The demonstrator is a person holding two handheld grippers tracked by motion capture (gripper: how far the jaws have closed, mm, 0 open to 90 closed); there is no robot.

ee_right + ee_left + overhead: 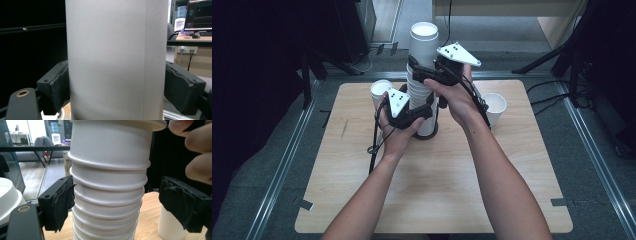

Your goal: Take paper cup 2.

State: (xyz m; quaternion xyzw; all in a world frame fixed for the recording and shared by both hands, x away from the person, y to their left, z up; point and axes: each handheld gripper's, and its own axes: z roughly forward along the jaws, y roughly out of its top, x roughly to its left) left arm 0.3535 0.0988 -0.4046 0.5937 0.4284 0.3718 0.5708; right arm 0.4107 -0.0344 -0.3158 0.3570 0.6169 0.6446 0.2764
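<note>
The person's forearms are bare; no sleeve is visible on them. The left gripper (pixel 414 114) has a black body, and on top of it sits a light grey three-cornered plate with a few small dark dots. A thin black cable hangs from it and makes a small loop. The right gripper (pixel 424 74) has the same black body, the same kind of grey dotted plate and a black cable along the hand. In both gripper views the two jaws are black blocks with soft, wrinkled black pads (pixel 63 205) and small screws near the edges. A black bar with a brass-coloured ring (pixel 22 93) is at the lower left.
</note>
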